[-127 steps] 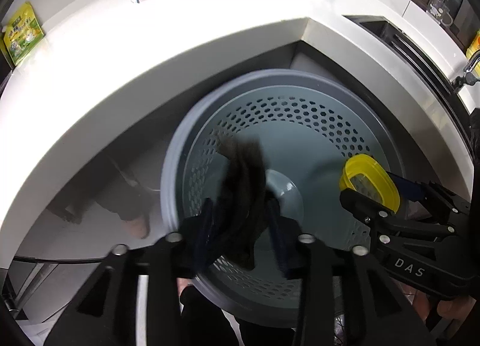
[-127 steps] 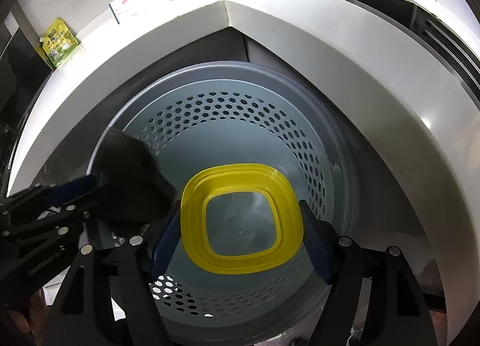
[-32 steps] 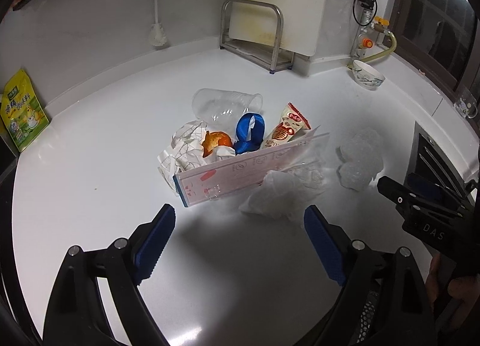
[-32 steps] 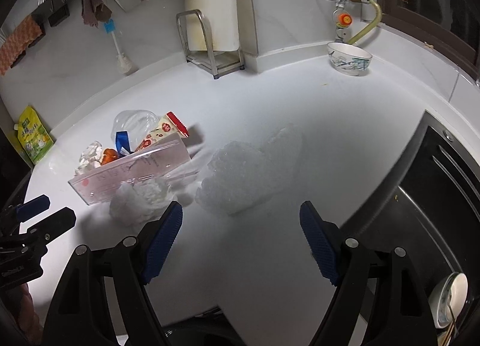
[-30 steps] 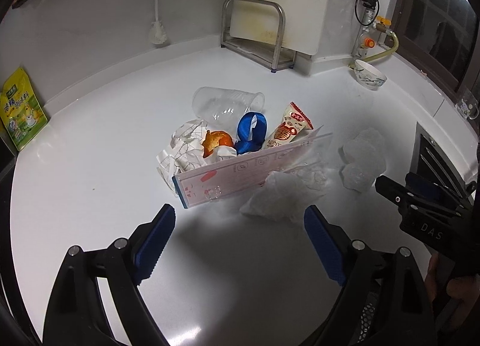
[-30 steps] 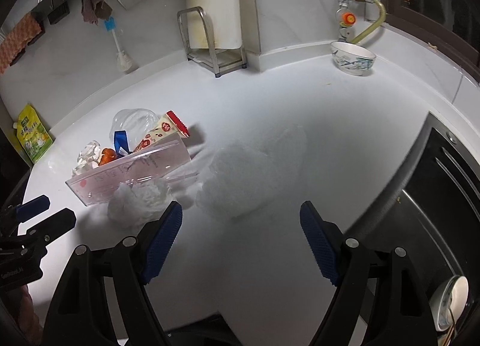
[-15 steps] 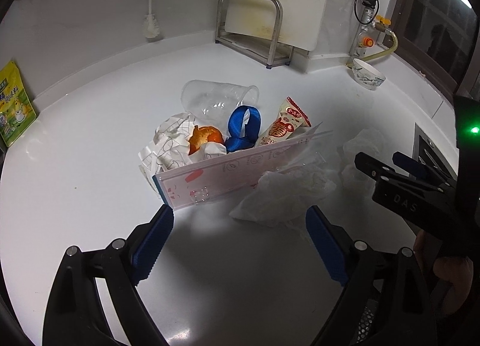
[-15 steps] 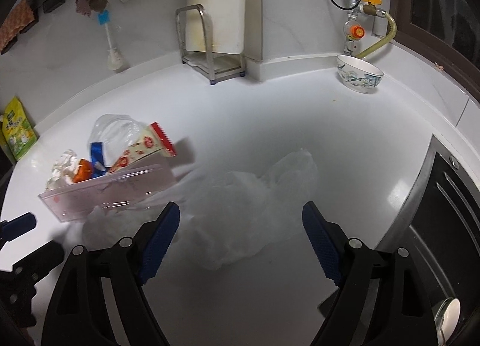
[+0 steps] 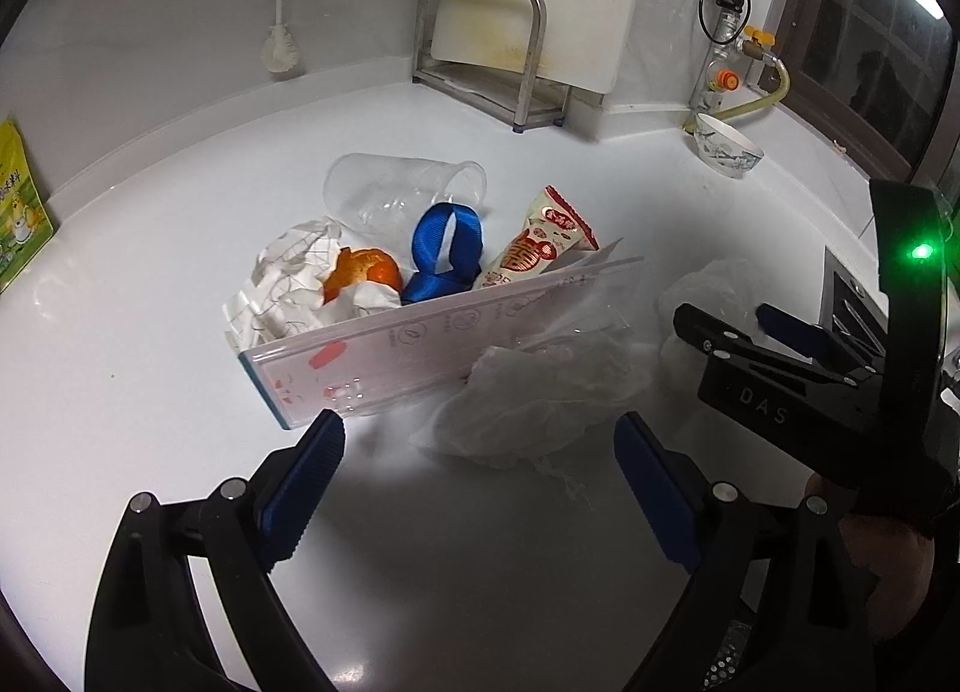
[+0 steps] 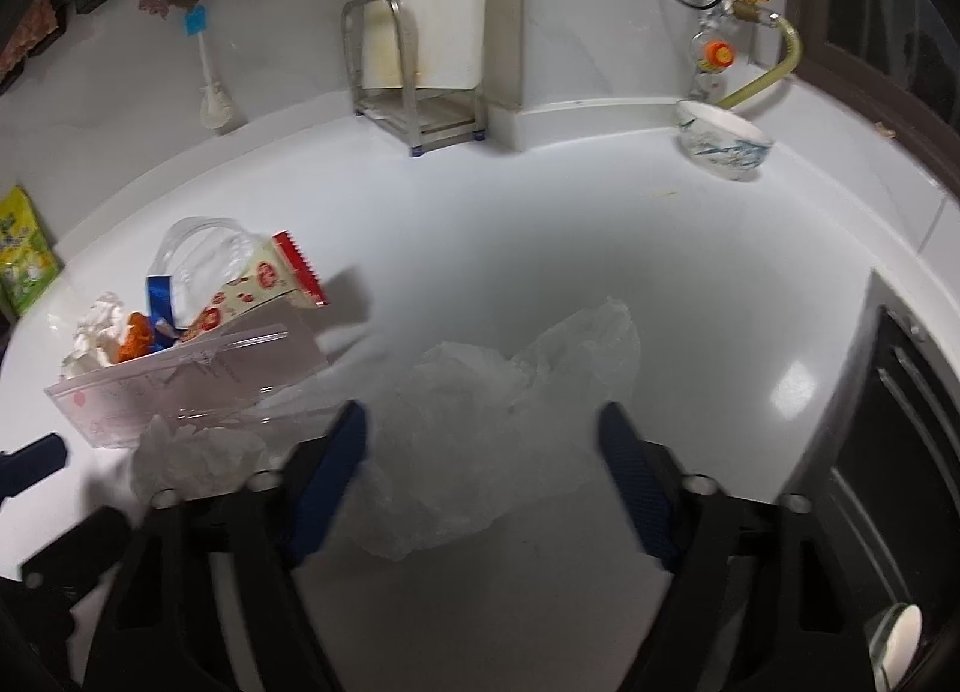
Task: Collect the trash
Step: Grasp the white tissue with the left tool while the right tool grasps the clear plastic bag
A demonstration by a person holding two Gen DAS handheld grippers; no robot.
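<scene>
Approach step: both tongs are released and empty above the white counter (image 9: 120, 392). From left to right, your left gripper (image 9: 477, 467) faces the crumpled clear wrap (image 9: 528, 398), which lies touching the flat pink-printed package (image 9: 420, 344); tissue, orange peel (image 9: 363, 269), blue ribbon (image 9: 447, 248) and a snack wrapper sit behind. Your right gripper (image 10: 483, 449) straddles the thin translucent plastic bag (image 10: 510, 428). Next, probably lower and close; the limp film may slip.

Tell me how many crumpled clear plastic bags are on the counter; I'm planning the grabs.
2: one plastic bag just ahead of the open left gripper, beside the pink box; a larger plastic bag between the open right gripper's fingers. Others may be hidden.
</scene>
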